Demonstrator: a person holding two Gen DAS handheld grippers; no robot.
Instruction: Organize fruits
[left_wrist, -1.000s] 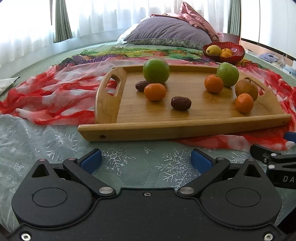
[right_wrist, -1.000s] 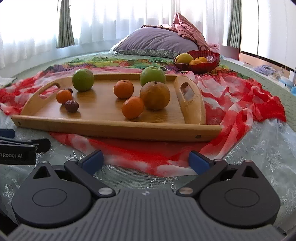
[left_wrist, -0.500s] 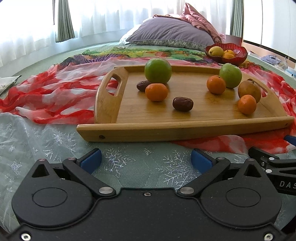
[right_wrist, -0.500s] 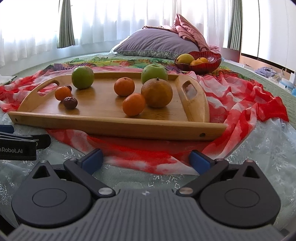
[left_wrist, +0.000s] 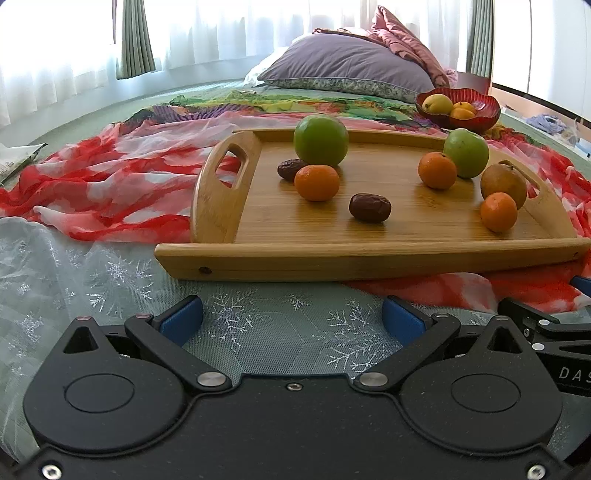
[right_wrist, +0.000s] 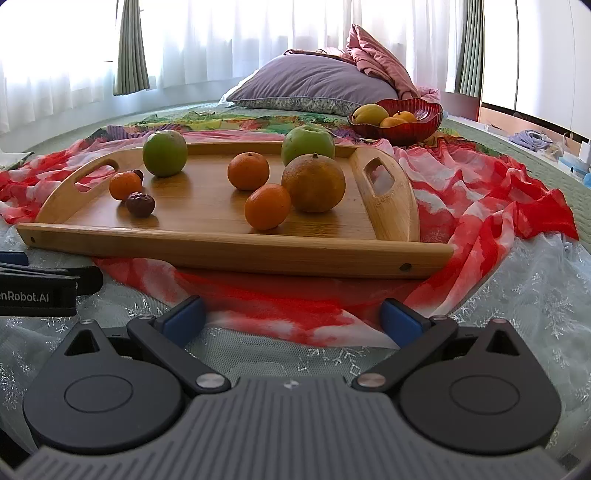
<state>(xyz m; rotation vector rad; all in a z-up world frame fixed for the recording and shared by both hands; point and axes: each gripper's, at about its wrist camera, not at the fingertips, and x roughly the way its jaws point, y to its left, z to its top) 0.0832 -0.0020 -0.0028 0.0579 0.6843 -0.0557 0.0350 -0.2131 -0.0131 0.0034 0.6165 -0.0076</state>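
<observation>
Fruits sit on tray — both tongs spread wide, low, level, empty.

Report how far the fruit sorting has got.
Done: the red bowl already holds a yellow fruit and some small oranges. In hand: nothing; the left claw and right claw are both open and empty, short of the wooden tray. Left: two green apples, three mandarins, a large brownish orange and two dates sit on the tray.

Sunlit white curtains behind bed
</observation>
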